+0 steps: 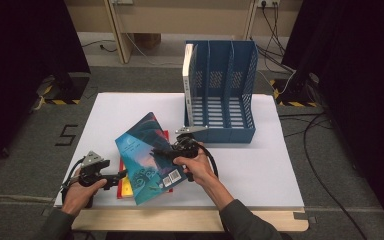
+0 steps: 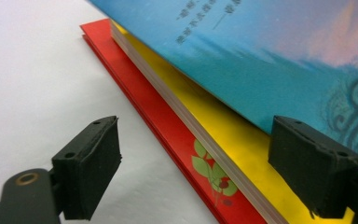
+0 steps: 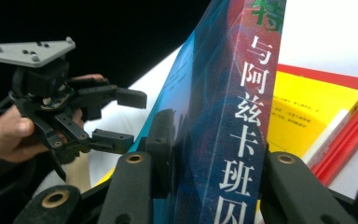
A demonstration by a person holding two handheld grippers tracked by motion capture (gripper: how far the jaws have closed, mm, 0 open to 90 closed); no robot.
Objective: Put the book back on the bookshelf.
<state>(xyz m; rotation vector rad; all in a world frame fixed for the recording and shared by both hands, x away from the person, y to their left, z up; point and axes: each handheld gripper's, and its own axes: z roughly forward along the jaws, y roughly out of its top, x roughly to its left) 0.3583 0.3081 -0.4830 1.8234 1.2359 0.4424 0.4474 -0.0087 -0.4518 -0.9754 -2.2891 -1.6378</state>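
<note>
R gripper [image 1: 166,155] clamped across spine of blue book [image 1: 147,157], jaws either side of it in right gripper view, book tilted up off yellow book [image 1: 126,187] and red book [image 1: 121,170] on white table [image 1: 260,170]. L gripper [image 1: 117,177] open, nothing between pads, just beside stack edge, blue cover overhanging one jaw; prob. not touching, hard to tell. Blue file rack [image 1: 222,95] beyond R gripper, w/ white book [image 1: 187,70] at its left end.

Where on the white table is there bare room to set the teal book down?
Bare white table lies right of the right gripper, in front of the blue rack. Also bare behind the teal book, left of the rack. Crowded at the red and yellow books.
</note>
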